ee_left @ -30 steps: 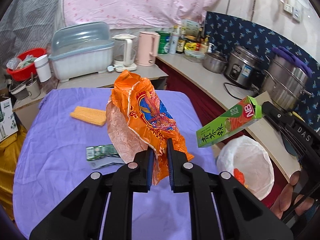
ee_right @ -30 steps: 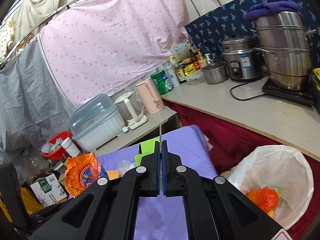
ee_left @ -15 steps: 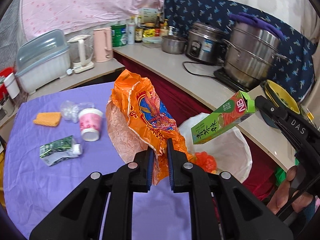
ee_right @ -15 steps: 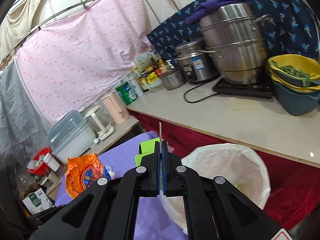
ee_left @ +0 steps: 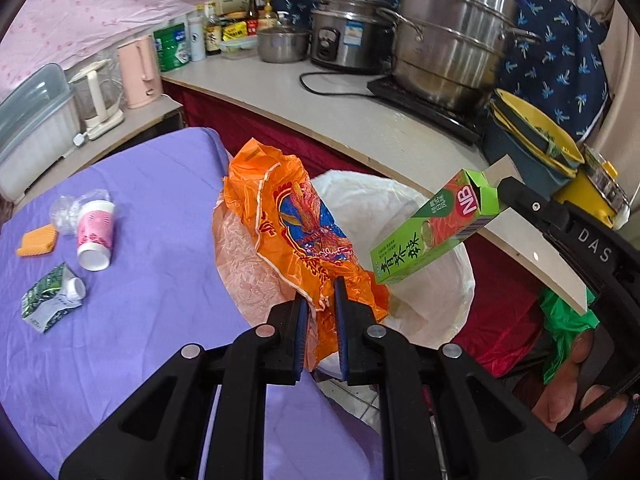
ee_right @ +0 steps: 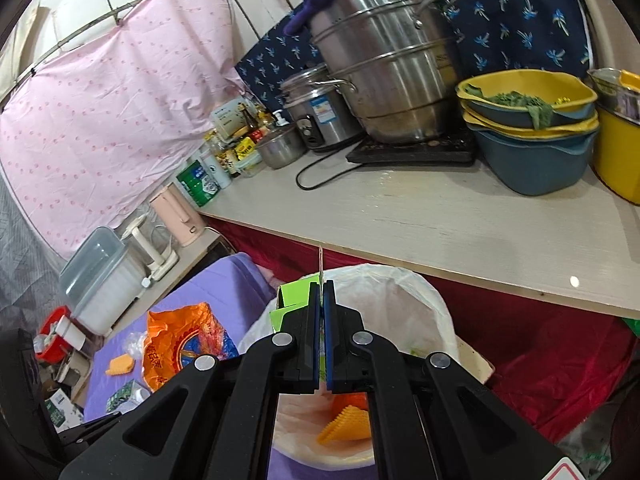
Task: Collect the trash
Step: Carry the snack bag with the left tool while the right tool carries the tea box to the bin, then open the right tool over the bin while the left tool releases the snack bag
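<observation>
On my left wrist view, my left gripper (ee_left: 321, 300) is clenched on a crinkled orange plastic snack bag (ee_left: 292, 228), pinching its lower edge so the glossy printed sheet stands up over the near rim of the bin lined with a thin white plastic bag (ee_left: 436, 300). To the right, my right gripper (ee_left: 505, 191) grasps a long green cardboard carton (ee_left: 436, 228) by its open top flap, the box slanting down above the liner. On the desk covered in smooth purple cloth (ee_left: 152, 280) lie a tipped pink paper cup (ee_left: 95, 236), a crushed green drink carton (ee_left: 50, 298) and a ridged orange wafer piece (ee_left: 37, 242).

On my right wrist view, the right gripper is clamped tight on that thin green flap, directly over the bin's mouth. Inside the liner I see a ridged orange wafer triangle (ee_right: 346, 430) and something crumpled and orange behind it. The snack bag shows at lower left above the purple desk.
</observation>
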